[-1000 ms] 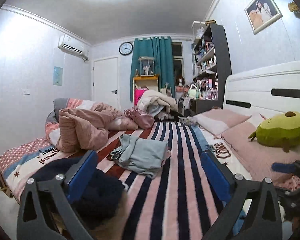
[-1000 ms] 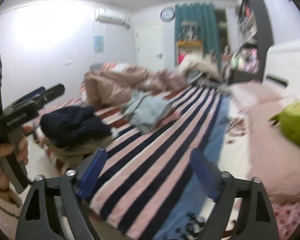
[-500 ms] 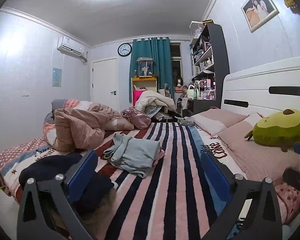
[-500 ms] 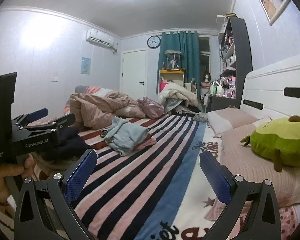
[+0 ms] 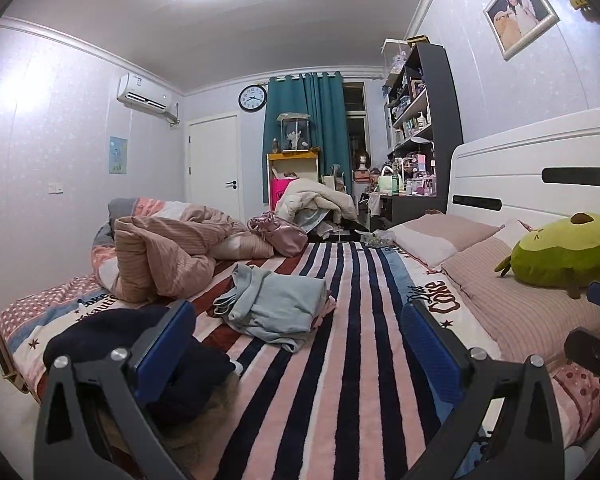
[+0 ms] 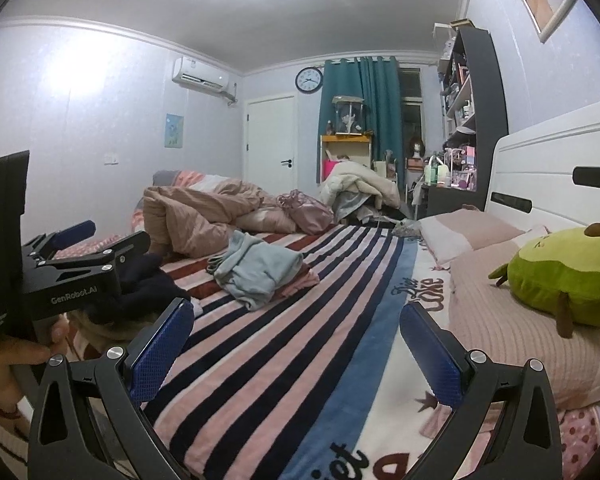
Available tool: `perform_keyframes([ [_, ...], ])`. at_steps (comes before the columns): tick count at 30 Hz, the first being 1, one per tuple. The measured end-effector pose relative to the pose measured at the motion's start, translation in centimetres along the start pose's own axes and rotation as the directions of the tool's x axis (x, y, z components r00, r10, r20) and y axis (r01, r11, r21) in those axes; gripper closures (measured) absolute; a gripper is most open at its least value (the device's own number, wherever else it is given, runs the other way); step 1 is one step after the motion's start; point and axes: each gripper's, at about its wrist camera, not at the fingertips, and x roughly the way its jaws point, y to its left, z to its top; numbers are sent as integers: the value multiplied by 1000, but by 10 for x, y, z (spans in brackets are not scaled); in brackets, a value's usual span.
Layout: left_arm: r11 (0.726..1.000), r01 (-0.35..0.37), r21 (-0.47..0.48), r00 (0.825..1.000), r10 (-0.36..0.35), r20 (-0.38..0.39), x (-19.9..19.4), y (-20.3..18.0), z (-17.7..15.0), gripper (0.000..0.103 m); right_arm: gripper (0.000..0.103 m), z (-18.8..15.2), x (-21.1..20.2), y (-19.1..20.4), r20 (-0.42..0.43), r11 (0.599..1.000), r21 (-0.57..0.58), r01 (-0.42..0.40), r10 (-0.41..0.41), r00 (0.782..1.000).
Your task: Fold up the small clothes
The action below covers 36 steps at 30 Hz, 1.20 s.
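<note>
A crumpled light blue garment (image 5: 274,306) (image 6: 258,270) lies on a pink piece in the middle of the striped bed (image 5: 352,380) (image 6: 268,364). A dark navy garment (image 5: 124,344) (image 6: 140,292) sits on a beige one at the near left edge. My left gripper (image 5: 296,344) is open and empty, held over the near edge, short of the blue garment. In the right wrist view a hand grips the left gripper (image 6: 100,236) at far left. My right gripper (image 6: 296,340) stands wide open above the stripes, nothing between its blue pads (image 6: 162,350).
A bunched pink quilt (image 5: 168,252) and a shiny pink bag (image 5: 278,234) lie at the far left of the bed. Pillows (image 5: 512,304) and a green plush toy (image 5: 564,252) line the white headboard (image 5: 540,176) on the right. Shelves (image 5: 424,128) stand behind.
The right wrist view has swung upward and steadied, and its jaws have spread a little wider. The left gripper drifted slightly, so the navy garment now sits further left and lower.
</note>
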Motion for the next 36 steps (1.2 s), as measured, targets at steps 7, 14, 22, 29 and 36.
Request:
perform_keyframes([
  [7,1000,22,-7,1000,-22,-2,-1,0,-2,1,0,2,-3,4,10,1000,19,7,-7,1000],
  [14,999,46,4,999,-46,2,-5,-9,-5,1,0,2,-13,-1,23,999,42,24,-25,999],
  [22,998,57,7,998,-57,0,-5,-13,-5,1,0,1,-21,-1,27,999,31,36,-37,999],
  [29,998,56,12,998,-56,1,-6,-15,-5,1,0,-1,-26,-7,34,998,54,39,-41,999],
  [36,999,51,12,999,-51,7,-7,-19,-6,1,0,-1,-26,-8,35,998,50,42,-44,998],
])
